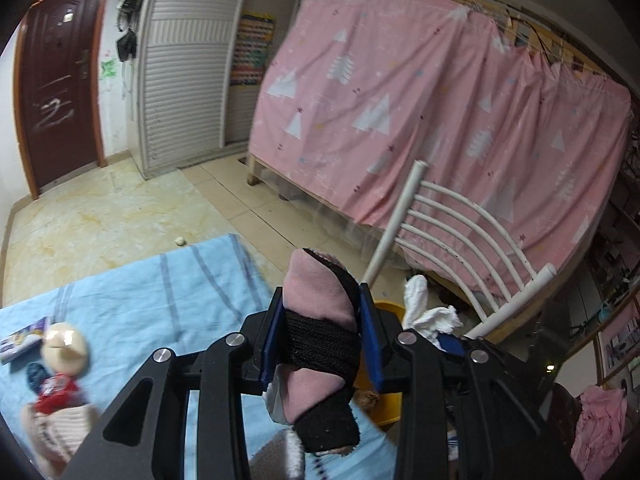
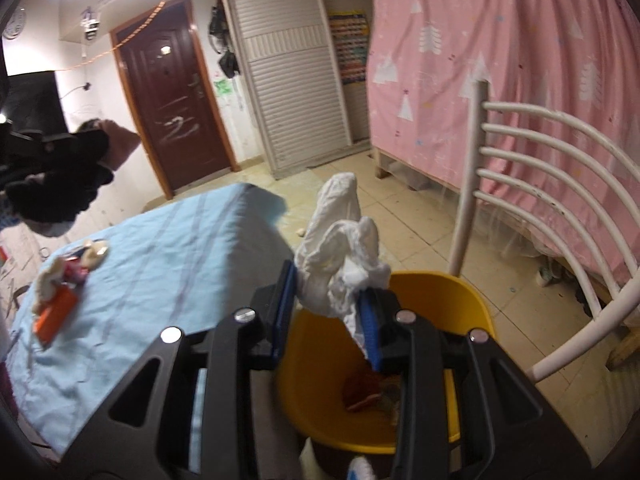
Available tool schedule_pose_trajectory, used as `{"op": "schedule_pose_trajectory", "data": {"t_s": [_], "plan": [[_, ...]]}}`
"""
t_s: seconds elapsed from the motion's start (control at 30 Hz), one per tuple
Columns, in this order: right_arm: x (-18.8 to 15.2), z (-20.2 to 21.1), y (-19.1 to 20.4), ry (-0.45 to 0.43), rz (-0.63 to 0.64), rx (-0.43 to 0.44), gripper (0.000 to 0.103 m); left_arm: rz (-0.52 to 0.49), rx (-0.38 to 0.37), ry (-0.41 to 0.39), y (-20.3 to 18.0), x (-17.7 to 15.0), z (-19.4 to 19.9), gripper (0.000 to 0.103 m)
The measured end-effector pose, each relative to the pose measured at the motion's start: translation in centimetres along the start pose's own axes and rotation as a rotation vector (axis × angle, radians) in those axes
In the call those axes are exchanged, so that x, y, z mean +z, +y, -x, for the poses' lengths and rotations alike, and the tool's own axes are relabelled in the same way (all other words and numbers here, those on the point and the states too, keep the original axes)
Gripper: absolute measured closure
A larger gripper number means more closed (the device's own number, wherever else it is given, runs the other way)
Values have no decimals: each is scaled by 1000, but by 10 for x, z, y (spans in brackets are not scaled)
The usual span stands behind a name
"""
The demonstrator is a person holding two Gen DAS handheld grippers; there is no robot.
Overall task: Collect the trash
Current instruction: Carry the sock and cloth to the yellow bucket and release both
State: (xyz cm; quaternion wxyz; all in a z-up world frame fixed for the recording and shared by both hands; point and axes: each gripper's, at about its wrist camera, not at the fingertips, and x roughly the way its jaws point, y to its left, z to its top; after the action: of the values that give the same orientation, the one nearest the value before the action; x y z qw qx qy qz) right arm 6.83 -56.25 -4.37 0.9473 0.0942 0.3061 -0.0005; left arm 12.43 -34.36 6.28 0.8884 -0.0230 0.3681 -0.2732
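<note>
My left gripper (image 1: 320, 312) is shut on a pink and black sock (image 1: 316, 300), held above the blue-covered table (image 1: 160, 292). My right gripper (image 2: 326, 292) is shut on a crumpled white tissue (image 2: 340, 248), held over the rim of a yellow bin (image 2: 460, 300). The bin holds a red scrap (image 2: 362, 392) and other bits. The tissue (image 1: 424, 312) and the bin's edge (image 1: 386, 404) also show in the left wrist view. The left gripper with the sock (image 2: 60, 168) shows at far left of the right wrist view.
A doll (image 1: 60, 364) and a small packet (image 1: 20, 340) lie on the blue cloth. An orange packet (image 2: 54, 314) and wrappers (image 2: 90, 256) lie there too. A white chair (image 2: 540, 208) stands by the bin. A pink-curtained bed (image 1: 420, 100) is behind. A small wad (image 1: 179, 241) lies on the floor.
</note>
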Motion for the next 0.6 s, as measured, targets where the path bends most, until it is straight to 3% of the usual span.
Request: {"op": "schedule_pose_trajectory", "data": {"t_s": [0.2,0.27,0.47,0.53,0.6], "plan": [[-11,-16,-26,11,-64,-18,68,-24,-28,47,-31,2,-37,78],[-14,-16,-30,7,-77,-26,59,-30,-33,60,-38,3,-48,78],[-18,-18,-48,-12,-125,-41,44,-56,-76,92,-56,2,-77,77],[-18,-18,-51,-15,-136,-43,44,-60,-86,101,-62,1,-84,72],[-18,-16,-54,-20,-145,-48,43,-65,-90,103,-66,1,-87,55]]}}
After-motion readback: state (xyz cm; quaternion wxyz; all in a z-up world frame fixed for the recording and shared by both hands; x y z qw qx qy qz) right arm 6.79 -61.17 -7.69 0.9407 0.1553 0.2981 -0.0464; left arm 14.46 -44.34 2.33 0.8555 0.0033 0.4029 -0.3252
